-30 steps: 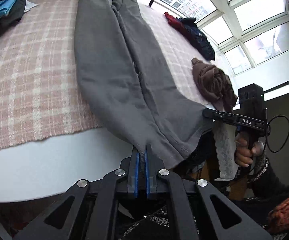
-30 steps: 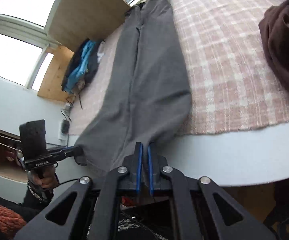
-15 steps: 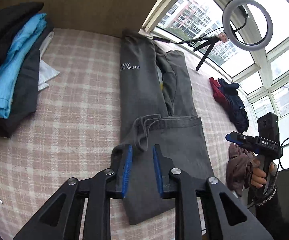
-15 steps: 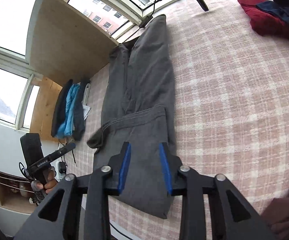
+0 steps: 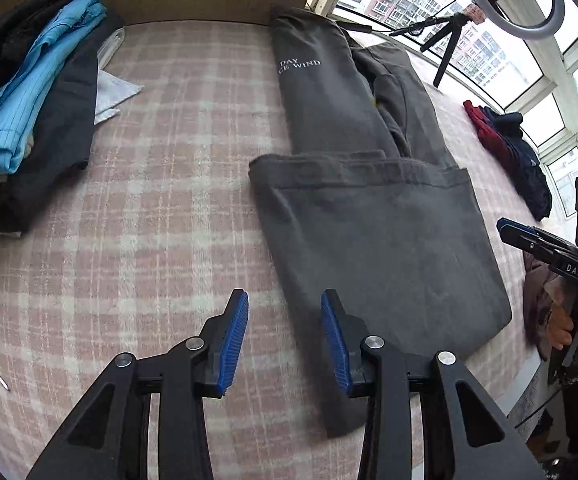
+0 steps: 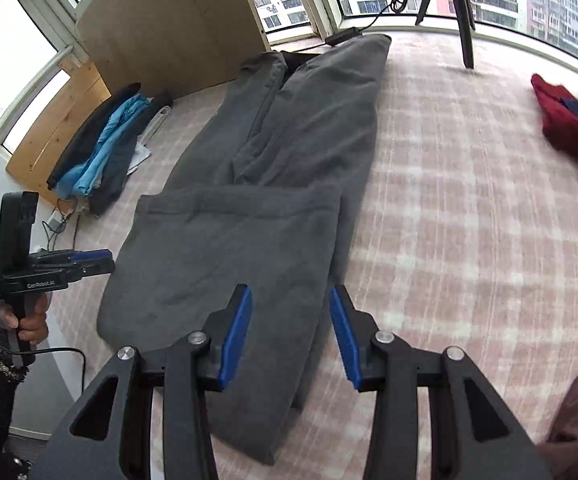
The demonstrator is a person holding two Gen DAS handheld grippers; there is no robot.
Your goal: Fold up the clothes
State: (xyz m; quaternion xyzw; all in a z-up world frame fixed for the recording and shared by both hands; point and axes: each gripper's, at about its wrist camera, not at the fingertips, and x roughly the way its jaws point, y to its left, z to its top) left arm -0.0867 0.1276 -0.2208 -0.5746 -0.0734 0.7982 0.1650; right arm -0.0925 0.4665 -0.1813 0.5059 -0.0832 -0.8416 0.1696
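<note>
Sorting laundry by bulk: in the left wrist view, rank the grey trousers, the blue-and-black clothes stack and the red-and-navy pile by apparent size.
1. grey trousers
2. blue-and-black clothes stack
3. red-and-navy pile, though it lies farther off, so this is unsure.

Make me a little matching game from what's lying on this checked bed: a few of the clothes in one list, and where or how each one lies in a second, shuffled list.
Things
1. grey trousers
2. blue shirt
3. red and navy clothes
4. brown garment

Places or states
A. heaped at the bed's right edge, beside the hand holding the other gripper
B. in a stack at the left, by the wooden board
C. in the middle, leg ends folded up over the thighs
D. bunched on the far right, near the windows

Pairs: 1-C, 2-B, 3-D, 4-A
</note>
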